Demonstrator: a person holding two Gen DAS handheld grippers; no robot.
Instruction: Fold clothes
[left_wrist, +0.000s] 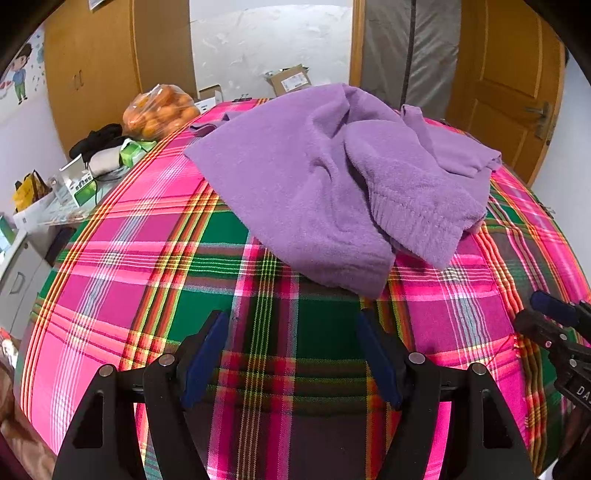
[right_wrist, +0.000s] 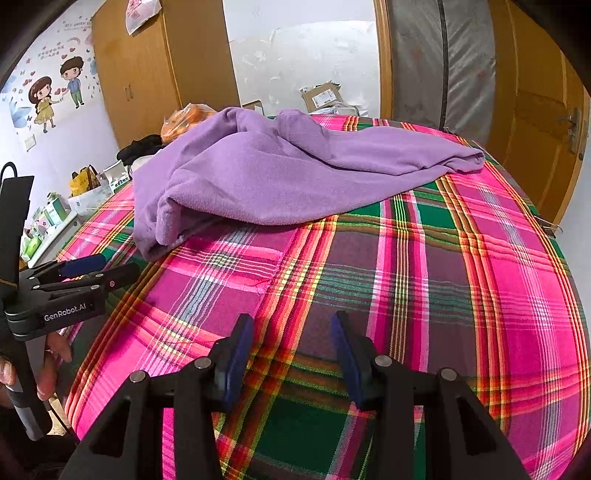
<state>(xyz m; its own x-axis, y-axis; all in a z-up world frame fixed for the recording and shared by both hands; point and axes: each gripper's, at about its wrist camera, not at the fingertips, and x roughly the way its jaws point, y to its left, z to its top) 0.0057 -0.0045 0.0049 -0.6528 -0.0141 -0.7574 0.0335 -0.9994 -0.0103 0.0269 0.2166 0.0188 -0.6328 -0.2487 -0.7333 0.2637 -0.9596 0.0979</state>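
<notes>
We see a purple fleece garment (left_wrist: 332, 177) lying crumpled on a pink and green plaid cloth (left_wrist: 147, 258) that covers the work surface. In the left wrist view the garment spreads from 12 o'clock toward 2 o'clock, and its nearest hem hangs just above the left gripper (left_wrist: 293, 325). Between that hem and us the plaid lies bare, and bare cloth also runs wide toward 9 o'clock. At the 10 o'clock edge sit a bag of oranges (left_wrist: 162, 110) and some boxes (left_wrist: 74, 181). A wooden door (left_wrist: 517, 74) stands at 1 o'clock.

The left gripper's 2 blue pads (left_wrist: 205, 354) stand well apart, holding nothing. The right gripper (right_wrist: 291, 325) also stands with its jaws apart and empty above bare plaid, the garment well beyond it at 11 o'clock.
</notes>
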